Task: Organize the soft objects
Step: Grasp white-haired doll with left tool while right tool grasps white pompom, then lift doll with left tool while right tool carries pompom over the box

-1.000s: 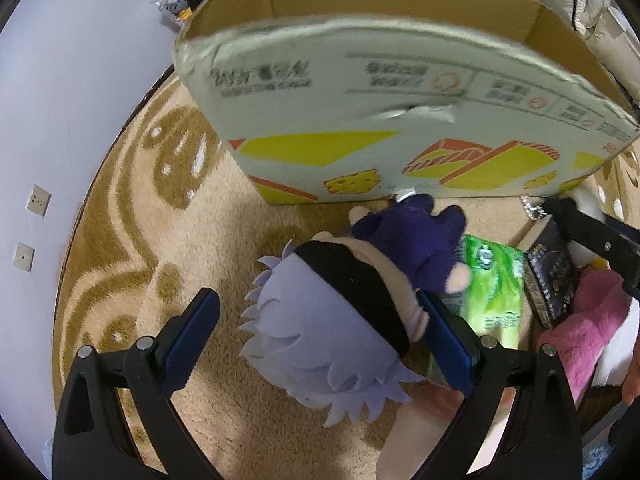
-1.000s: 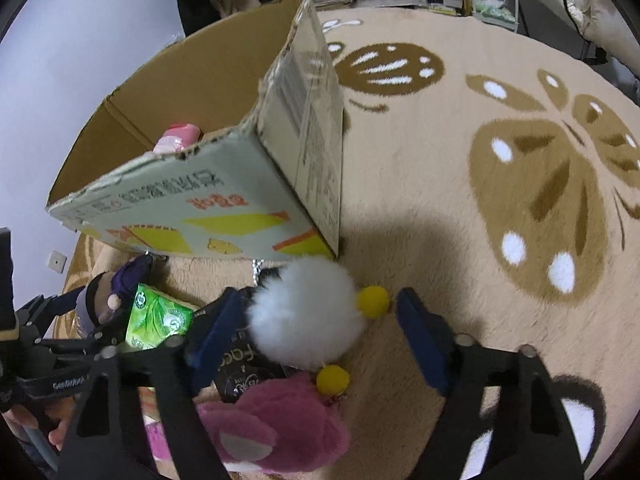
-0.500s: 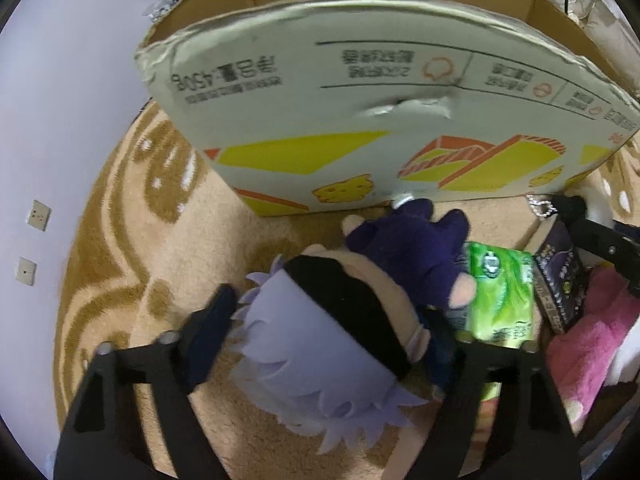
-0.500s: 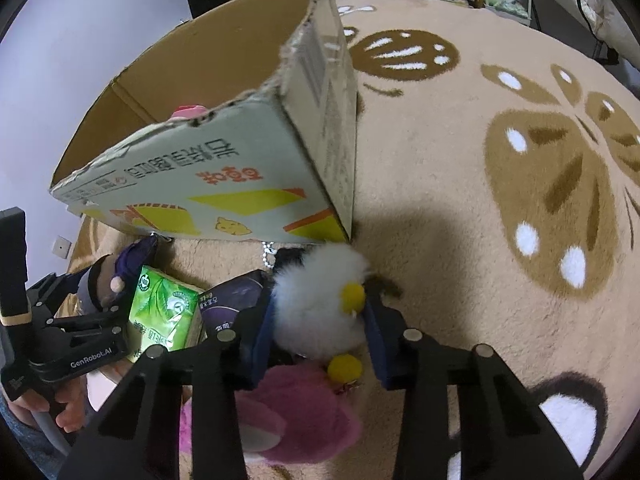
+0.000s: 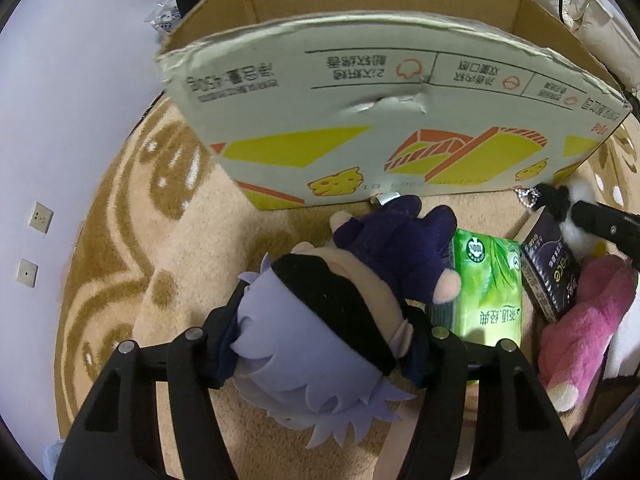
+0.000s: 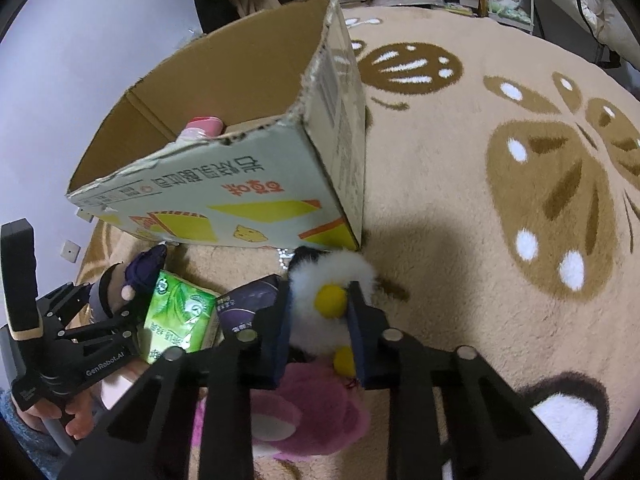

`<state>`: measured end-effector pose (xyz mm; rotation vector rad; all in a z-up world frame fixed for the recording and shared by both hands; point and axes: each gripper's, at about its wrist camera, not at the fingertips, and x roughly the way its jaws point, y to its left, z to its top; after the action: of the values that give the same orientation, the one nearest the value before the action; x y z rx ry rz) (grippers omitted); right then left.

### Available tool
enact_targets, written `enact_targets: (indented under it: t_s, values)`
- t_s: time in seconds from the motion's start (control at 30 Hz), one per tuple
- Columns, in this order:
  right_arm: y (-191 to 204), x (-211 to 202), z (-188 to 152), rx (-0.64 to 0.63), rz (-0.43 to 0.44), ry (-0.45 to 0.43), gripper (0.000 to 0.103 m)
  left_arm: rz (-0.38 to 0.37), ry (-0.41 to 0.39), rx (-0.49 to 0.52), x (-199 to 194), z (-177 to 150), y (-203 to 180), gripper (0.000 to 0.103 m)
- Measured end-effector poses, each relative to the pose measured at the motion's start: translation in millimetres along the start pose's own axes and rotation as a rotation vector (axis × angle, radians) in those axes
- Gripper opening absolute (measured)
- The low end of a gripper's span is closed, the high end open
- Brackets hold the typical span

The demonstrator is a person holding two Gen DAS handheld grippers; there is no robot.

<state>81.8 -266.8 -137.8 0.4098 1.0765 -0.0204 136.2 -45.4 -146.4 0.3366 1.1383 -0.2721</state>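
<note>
Two claws each pinch a toy: the left claw grips the lavender-haired plush doll, the right claw the fluffy white pom-pom chick. Both toys sit on the beige rug, with the open cardboard box just beyond, far and above.

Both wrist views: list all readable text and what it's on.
"GenRobot.AI": on the left tongs body, right wrist view.
"100%": in the round seal on the green tissue pack.
"450g": upside down on the cardboard box, after Chinese characters that I cannot make out.
Other box print: Chinese, inverted, with round icons; too distorted to quote.
Dark packet: pale lettering, blurred, unreadable.
White plush chick, held in the right tongs: no text.
</note>
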Motion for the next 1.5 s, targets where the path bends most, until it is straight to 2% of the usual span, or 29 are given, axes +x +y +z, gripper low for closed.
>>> enact_targets:
  t_s: [0.2, 0.43, 0.53, 0.63, 0.83, 1.13, 1.5]
  values:
    - [3, -9, -1, -0.017, 0.000, -0.031, 0.013, 0.015, -0.028, -0.022, -16, -9, 0, 0.062]
    - [7, -34, -4, -0.022, 0.038, -0.113, 0.012, 0.047, -0.120, -0.066, -54, -24, 4, 0.062]
    - [10, -48, -6, -0.021, 0.047, -0.152, 0.012, 0.086, -0.215, -0.081, -80, -25, 3, 0.062]
    - [15, -66, -5, -0.040, 0.062, -0.201, 0.012, 0.071, -0.321, -0.112, -110, -28, 6, 0.062]
    - [24, -93, -5, -0.069, 0.075, -0.276, 0.012, 0.091, -0.446, -0.135, -142, -35, 12, 0.062]
    - [38, -140, 9, -0.072, 0.140, -0.425, 0.012, 0.122, -0.521, -0.140, -156, -30, 20, 0.062]
    - [43, -154, 40, -0.074, 0.140, -0.516, 0.012, 0.123, -0.575, -0.120, -161, -10, 17, 0.062]
